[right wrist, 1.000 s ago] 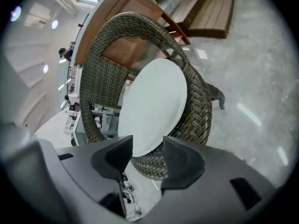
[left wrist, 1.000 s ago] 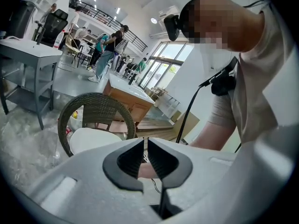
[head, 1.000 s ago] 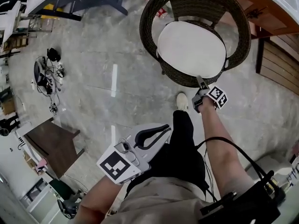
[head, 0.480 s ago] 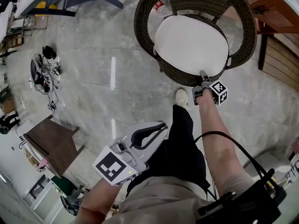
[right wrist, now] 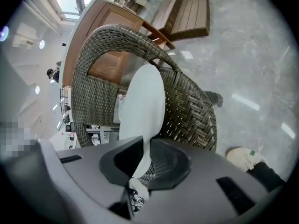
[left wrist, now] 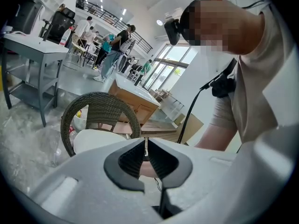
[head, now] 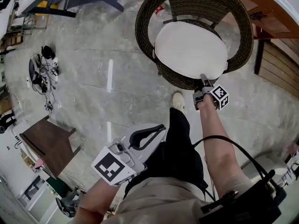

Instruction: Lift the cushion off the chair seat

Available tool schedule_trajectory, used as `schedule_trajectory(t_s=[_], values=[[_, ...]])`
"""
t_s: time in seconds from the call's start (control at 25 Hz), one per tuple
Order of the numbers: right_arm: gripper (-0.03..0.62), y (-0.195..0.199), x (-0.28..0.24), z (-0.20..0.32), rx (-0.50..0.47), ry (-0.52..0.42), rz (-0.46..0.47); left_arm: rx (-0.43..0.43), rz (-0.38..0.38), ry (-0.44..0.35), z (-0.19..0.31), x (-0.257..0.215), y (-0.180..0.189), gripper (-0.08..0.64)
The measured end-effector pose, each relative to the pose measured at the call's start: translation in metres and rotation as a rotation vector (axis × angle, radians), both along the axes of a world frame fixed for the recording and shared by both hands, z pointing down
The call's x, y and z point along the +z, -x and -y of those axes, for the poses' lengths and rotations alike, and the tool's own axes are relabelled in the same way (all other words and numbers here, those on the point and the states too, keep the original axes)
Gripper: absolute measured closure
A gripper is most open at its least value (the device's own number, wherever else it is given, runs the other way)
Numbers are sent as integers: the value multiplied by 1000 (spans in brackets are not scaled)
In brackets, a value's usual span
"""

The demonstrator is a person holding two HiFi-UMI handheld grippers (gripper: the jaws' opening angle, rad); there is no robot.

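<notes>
A round white cushion (head: pixel 190 49) lies on the seat of a dark wicker chair (head: pixel 145 27). My right gripper (head: pixel 203 78) is at the cushion's near edge, above the chair's front rim. In the right gripper view the cushion (right wrist: pixel 140 106) runs edge-on between the jaws; my right gripper (right wrist: pixel 144 153) is closing and its pads pinch that edge. My left gripper (head: pixel 161 127) hangs low beside the person's leg, far from the chair, with its jaws together and nothing in them. The left gripper view shows my left gripper (left wrist: pixel 145 146) aimed toward the chair (left wrist: pixel 100 104) and the cushion (left wrist: pixel 88 141).
The person's shoe (head: pixel 178 101) stands just in front of the chair. A dark wooden table (head: pixel 44 143) is at the lower left, with cables and gear (head: pixel 42 71) on the floor beyond it. A wooden counter (head: pixel 275 13) flanks the chair's right. People stand far off.
My right gripper has moved forward onto the cushion's near edge and its jaws have come together around it. The left gripper stays by the leg.
</notes>
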State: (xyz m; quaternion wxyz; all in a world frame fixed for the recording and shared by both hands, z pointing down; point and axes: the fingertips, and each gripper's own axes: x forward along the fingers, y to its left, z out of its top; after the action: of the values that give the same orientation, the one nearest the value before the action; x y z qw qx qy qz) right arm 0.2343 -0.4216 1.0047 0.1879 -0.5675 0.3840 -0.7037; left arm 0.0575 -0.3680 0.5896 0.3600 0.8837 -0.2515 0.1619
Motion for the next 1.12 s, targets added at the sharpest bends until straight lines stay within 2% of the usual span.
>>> schedule_trajectory(t_s=[0.36,0.64,0.8,1.12], values=[[549,-4,-77,7,-49,-126,-31,7,-45,-77,-17,-41,1,551],[552,-6,-146,0,-91,-236,-77,23,-81,-125,-49,-78,12,552],[552,-5,-183,-16,-114,-279,-109,29,-105,-154,-75,-102,23,552],[554,13,-268,-72,-157,-365,-155,23,-150,-218,-135,-146,68,552]])
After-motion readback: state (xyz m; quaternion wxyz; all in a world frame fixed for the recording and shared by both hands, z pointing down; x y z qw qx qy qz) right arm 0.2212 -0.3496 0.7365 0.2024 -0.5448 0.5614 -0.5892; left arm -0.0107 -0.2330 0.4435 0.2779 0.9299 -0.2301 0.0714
